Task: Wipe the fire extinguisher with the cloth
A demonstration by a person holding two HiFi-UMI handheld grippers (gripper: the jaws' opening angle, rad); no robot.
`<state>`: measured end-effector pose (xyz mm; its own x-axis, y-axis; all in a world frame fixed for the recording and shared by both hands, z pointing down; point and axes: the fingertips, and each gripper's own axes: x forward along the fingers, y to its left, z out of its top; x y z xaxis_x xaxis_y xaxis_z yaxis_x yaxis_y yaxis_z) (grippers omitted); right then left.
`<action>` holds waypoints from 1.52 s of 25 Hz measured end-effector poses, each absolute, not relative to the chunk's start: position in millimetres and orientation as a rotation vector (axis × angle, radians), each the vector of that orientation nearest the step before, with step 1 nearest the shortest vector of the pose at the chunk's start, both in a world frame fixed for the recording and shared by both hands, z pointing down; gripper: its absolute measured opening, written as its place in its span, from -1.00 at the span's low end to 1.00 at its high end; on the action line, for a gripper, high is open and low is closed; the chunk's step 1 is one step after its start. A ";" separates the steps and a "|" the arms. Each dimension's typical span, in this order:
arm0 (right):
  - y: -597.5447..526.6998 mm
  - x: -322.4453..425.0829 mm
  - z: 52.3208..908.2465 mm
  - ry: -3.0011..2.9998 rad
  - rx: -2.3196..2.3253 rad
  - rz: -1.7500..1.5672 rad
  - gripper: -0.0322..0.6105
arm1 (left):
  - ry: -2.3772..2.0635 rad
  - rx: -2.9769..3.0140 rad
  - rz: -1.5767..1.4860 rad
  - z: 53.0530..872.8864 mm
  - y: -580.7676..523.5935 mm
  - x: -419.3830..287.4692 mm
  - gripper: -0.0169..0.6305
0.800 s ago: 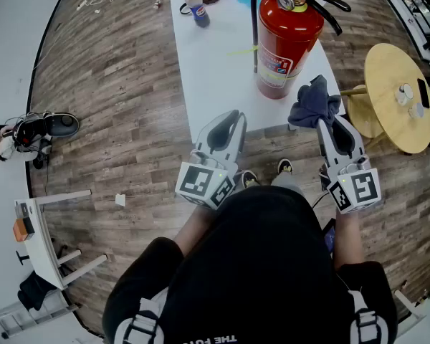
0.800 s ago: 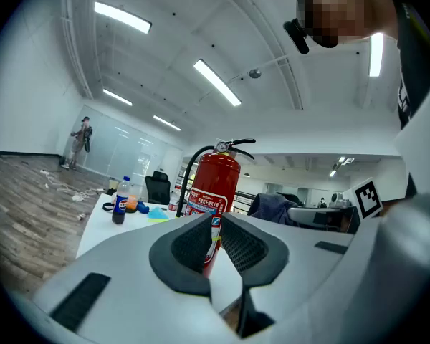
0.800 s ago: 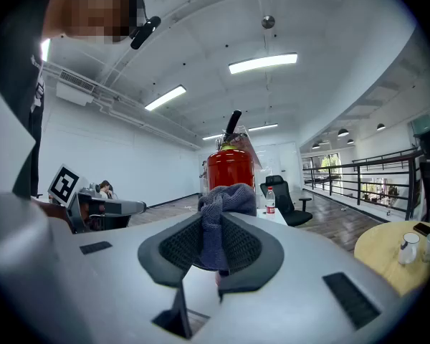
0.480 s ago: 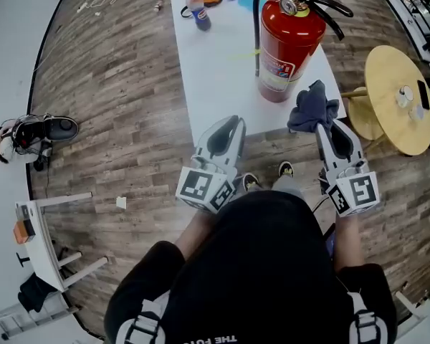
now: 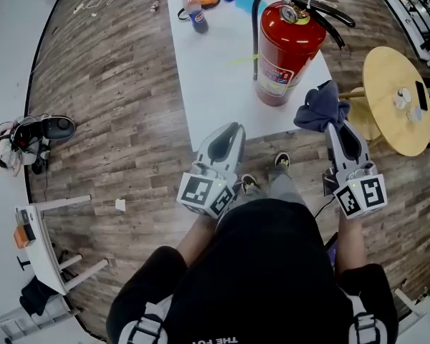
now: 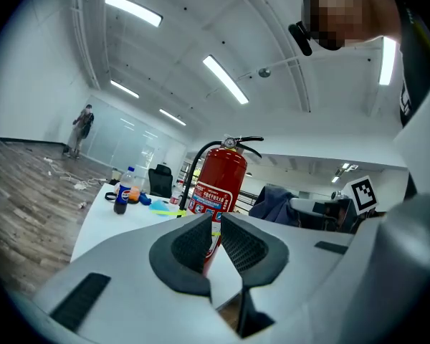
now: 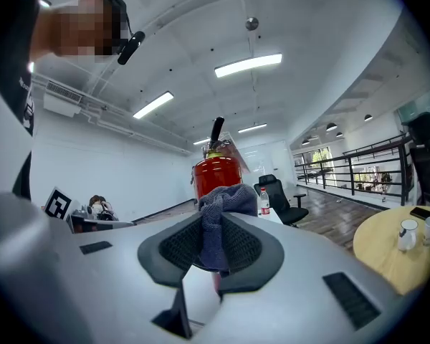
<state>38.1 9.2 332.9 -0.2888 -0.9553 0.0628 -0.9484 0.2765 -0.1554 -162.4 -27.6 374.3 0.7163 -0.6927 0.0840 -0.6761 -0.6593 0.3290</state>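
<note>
Black T-shirt (image 5: 265,264); grey left tool (image 5: 233,126), right tool (image 5: 335,126), square-marker cubes (image 5: 204,194)

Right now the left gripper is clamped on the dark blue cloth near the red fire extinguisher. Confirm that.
Not right: it is the other gripper. The right gripper is clamped on the dark blue cloth near the red fire extinguisher; the right gripper view shows the cloth pinched between its pads. In the left gripper view, the left gripper has nothing between its jaws.

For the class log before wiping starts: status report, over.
Right gripper shut on cloth, short of the fire extinguisher. Left gripper empty, jaws barely apart. Nothing in the way.
</note>
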 end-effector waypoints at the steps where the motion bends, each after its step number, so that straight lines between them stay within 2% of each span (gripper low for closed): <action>1: 7.0 40.9 331.0 2.471 -1.846 -0.246 -0.67 | -1.066 2.583 -0.065 375.0 -29.7 -160.1 -0.77; 12: -31.4 79.6 329.5 2.547 -1.686 -0.276 -0.68 | -1.101 2.556 -0.007 383.1 -76.7 -107.4 -0.77; 22: -84.4 120.4 299.3 2.646 -1.413 -0.078 -0.67 | -1.276 2.531 0.070 369.0 -143.7 -71.9 -0.77; 32: -105.7 74.7 255.1 2.729 -0.982 -0.004 -0.67 | -1.367 2.475 0.116 370.6 -166.0 -70.4 -0.77; 38: -150.2 85.3 251.9 2.681 -1.042 -0.019 -0.67 | -1.296 2.504 0.099 369.8 -169.0 -76.3 -0.77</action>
<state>85.3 -150.2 251.9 -0.7072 -0.6652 -0.2394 -0.6617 0.7421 -0.1072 -76.3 -169.0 369.8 0.5860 -0.7838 0.2057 -0.8060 -0.5375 0.2482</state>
